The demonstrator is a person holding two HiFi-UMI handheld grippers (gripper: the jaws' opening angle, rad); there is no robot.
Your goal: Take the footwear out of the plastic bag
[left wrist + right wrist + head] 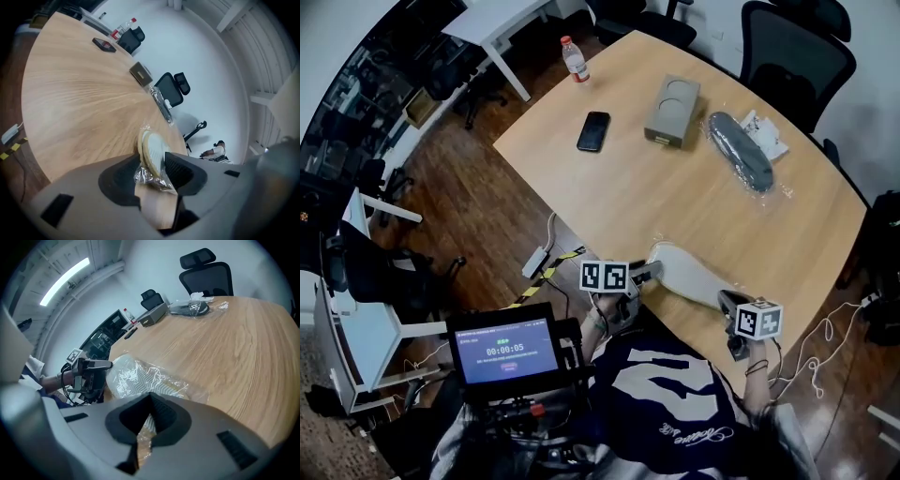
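A: Head view, left to right?

B: Timer screen [506,349] at lower left, off the table [609,197]. On the table there's a bottle [574,58] at upper left, then a phone [593,130], a grey box [672,110] and a dark shoe [741,150] in its own clear wrap at upper right. All of it is well apart from the grippers.

A: Task item?

B: Pale slipper [689,272] inside the plastic bag [187,385], lower centre at the near table edge. Left gripper [645,273] is at its left end, right gripper [727,302] at its right end.

A: Jaws? Head view doesn't resolve them.

B: Agreed. In the left gripper view the jaws are part-way apart and clamped across the slipper's end. The sole is edge-on, with crumpled bag film in the gap too. In the right gripper view the jaws are together, pinching only a fold of bag film. The slipper lies just beyond them, inside the bag.

A: Anything only one view gives?

B: Right gripper view shows wavy tread through the film. It also shows the left gripper at frame left, on the slipper's far end.
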